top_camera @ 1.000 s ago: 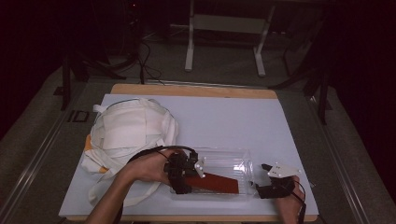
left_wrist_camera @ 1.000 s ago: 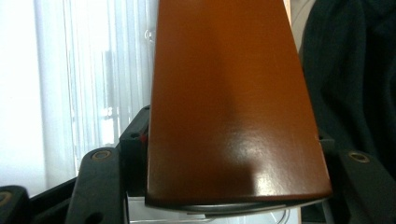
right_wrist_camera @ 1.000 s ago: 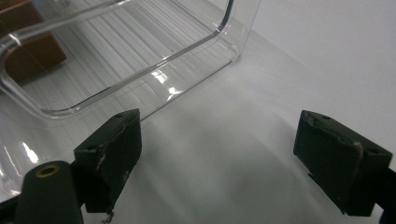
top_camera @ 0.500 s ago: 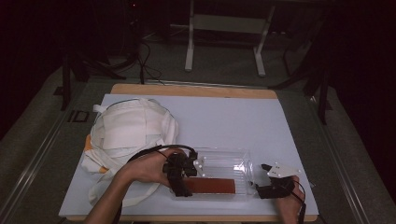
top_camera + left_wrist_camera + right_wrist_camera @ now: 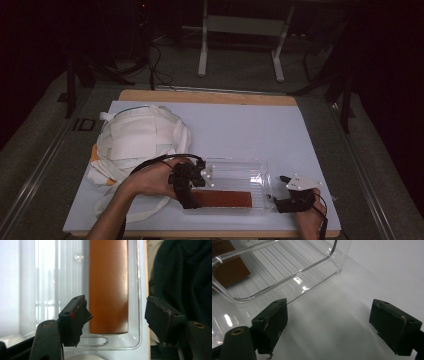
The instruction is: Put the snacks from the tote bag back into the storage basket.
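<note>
Brown slab [image 5: 220, 198] has dropped flat since a second ago, from tilted to lying along the near wall of the clear plastic bin [image 5: 235, 172]; left gripper [image 5: 186, 186] barely shifted. Its jaws are apart and empty, straddling the slab's near end in the left gripper view, with the slab's long axis running straight away from them. The left hand is nearer. Right gripper [image 5: 292, 199] sits just outside the bin's right end, jaws wide apart and holding nothing. White tote bag [image 5: 137, 140] lies to the left on the white mat covering the table [image 5: 210, 97]. Room is dark, with a stand frame [image 5: 240, 25] behind.
</note>
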The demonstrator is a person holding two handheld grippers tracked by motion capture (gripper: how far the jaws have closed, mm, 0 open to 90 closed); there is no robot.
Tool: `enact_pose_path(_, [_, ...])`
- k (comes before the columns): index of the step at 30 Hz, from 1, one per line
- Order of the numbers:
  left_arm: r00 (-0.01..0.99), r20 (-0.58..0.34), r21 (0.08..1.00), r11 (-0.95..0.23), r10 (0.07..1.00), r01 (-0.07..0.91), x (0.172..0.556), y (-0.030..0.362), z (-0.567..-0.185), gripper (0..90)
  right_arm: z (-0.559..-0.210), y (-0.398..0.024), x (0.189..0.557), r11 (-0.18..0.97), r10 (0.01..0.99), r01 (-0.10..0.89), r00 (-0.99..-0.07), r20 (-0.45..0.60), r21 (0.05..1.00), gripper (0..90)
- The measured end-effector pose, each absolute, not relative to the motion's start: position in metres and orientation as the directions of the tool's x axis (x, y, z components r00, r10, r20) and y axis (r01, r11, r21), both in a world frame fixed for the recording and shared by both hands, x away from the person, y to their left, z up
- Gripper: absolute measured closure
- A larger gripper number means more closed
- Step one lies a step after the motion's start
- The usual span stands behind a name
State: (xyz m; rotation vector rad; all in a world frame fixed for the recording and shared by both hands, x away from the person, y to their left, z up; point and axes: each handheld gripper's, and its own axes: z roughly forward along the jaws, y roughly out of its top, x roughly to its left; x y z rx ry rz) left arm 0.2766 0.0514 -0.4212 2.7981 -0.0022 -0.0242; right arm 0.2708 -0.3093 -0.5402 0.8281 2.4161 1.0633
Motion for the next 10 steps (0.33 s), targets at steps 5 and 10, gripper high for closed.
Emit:
enact_pose_path(5, [0.999, 0.012, 0.375, -0.926, 0.048, 0.04, 0.279, 0.065, -0.42, 33.9, -0.54, -0.309, 0.271, 0.542, 0.646, 0.364, -0.757, -0.098, 0.758, 15.1])
enact_pose_path(10, [0.99, 0.068, 0.444, -0.892, 0.126, 0.083, 0.273, 0.083, -0.419, 31.9, -0.54, -0.309, 0.271, 0.542, 0.646, 0.365, -0.758, -0.097, 0.757, 15.1])
